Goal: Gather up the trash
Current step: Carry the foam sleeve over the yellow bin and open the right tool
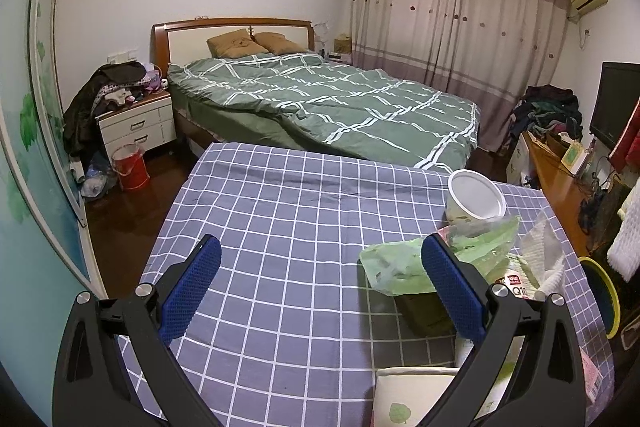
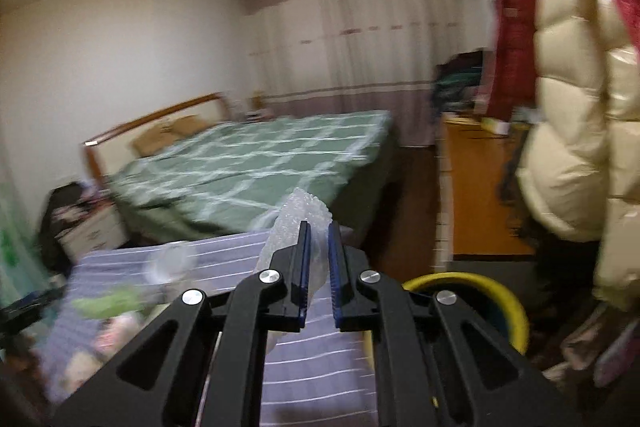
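While right gripper (image 2: 318, 239) pinches the crinkly clear bubble-wrap piece (image 2: 298, 223), carry it over the yellow-rimmed round bin (image 2: 496, 291) before releasing; left gripper (image 1: 320, 267) gapes wide, empty.

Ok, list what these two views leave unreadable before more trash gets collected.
- Right wrist view: motion blur smears the green bag and other items on the table.
- Left wrist view: the packet label is covered by the green bag.
- Yellow-rimmed bin: inside hidden by the right gripper, shut on bubble wrap.
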